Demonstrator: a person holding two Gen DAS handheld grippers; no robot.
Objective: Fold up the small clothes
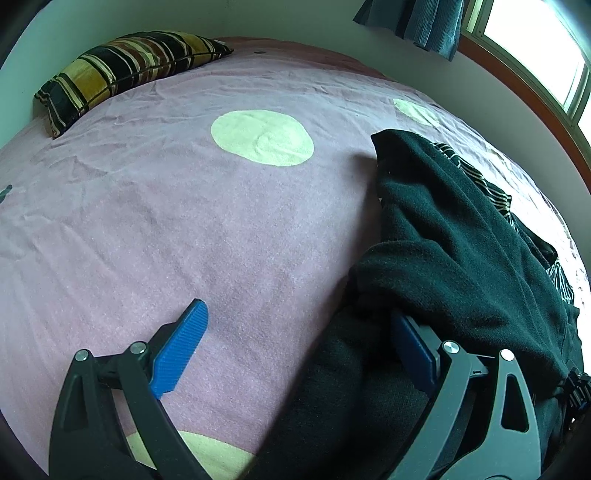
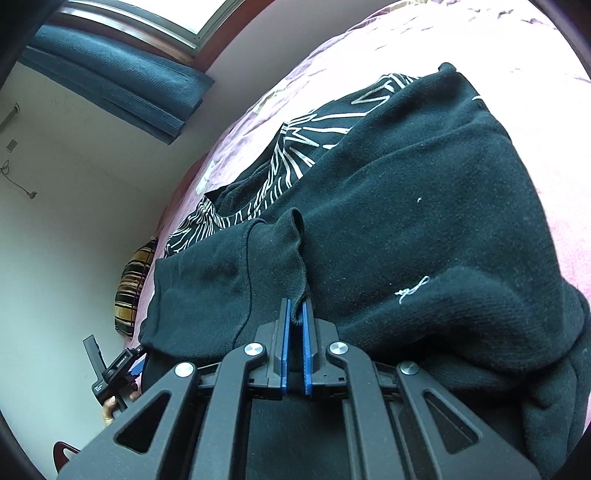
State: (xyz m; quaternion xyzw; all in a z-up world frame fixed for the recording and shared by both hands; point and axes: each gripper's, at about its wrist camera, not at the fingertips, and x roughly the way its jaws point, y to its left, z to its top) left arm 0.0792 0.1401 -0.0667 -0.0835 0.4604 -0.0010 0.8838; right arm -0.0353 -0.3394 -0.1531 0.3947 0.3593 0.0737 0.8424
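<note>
A dark green knit garment (image 1: 454,251) lies bunched on the right side of a pink bed cover (image 1: 207,229). My left gripper (image 1: 295,332) is open, its left pad (image 1: 181,350) over bare cover and its right pad (image 1: 413,350) against the garment's edge. In the right wrist view my right gripper (image 2: 295,314) is shut on a ribbed hem of the dark green garment (image 2: 424,206), the fabric pinched between the blue pads. A black cloth with white line pattern (image 2: 295,147) lies under it.
A striped black and gold pillow (image 1: 122,74) lies at the far left of the bed by the wall. A window with blue curtain (image 1: 436,22) is at the far right. The left gripper's body (image 2: 107,373) shows at the lower left of the right wrist view.
</note>
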